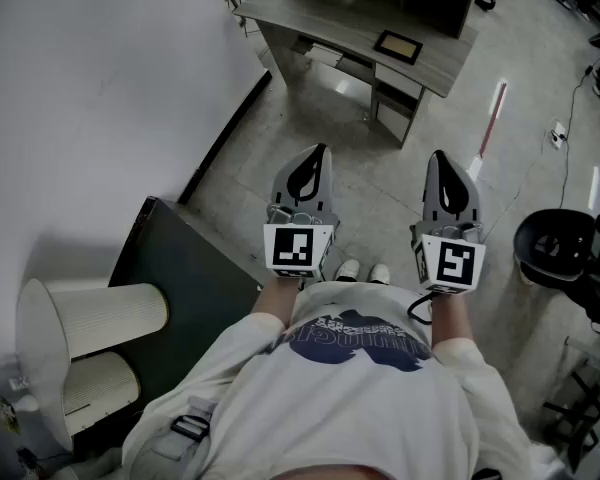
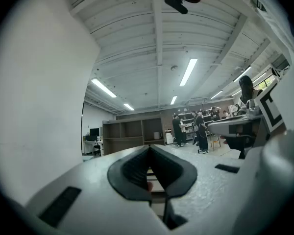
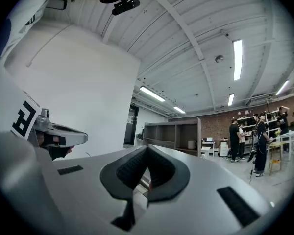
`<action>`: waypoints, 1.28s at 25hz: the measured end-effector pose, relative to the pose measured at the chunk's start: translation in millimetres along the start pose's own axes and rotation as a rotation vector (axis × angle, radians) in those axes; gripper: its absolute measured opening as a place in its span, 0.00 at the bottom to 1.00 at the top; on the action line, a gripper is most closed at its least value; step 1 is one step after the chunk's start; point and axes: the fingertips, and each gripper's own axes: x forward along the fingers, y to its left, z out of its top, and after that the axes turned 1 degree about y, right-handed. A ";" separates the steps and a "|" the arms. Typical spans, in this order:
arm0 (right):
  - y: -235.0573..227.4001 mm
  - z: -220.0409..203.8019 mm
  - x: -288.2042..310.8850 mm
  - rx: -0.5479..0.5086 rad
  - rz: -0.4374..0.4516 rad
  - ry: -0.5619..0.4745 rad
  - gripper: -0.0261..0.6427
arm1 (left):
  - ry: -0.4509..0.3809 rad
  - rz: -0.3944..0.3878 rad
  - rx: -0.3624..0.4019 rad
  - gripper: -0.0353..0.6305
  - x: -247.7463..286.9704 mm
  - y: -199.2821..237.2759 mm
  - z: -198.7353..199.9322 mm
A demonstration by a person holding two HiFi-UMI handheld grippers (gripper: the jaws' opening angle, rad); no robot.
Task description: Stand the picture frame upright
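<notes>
While the approach is judged not yet begun, the small dark-rimmed picture frame (image 1: 397, 46) is seen lying flat near the closer edge of the grey desk (image 1: 310, 8), well apart from both tools. The left gripper (image 1: 318, 160) and right gripper (image 1: 441, 160) are held level, jaws pressed together on nothing. A walk forward is likely needed first, over open pale floor (image 1: 380, 158). A white wall (image 1: 100, 68) bounds the left, a black chair (image 1: 550, 248) the right.

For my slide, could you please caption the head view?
Left gripper and right gripper shut; frame lies flat on desk.
</notes>
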 end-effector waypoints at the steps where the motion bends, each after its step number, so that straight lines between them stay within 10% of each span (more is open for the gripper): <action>1: -0.8 -0.1 -0.4 0.000 -0.004 0.003 0.04 | -0.004 0.000 -0.002 0.06 0.5 -0.7 2.1; 18: -14.4 -6.7 -6.4 -0.015 -0.024 0.024 0.03 | 0.012 0.002 0.020 0.06 3.1 -9.3 2.0; 25: -45.0 -5.2 -7.6 0.196 -0.006 -0.013 0.04 | 0.011 0.003 -0.016 0.06 13.5 -18.7 10.3; 32: -76.5 -3.1 -9.7 0.206 0.017 -0.006 0.32 | 0.006 0.005 -0.073 0.34 26.6 -25.8 19.7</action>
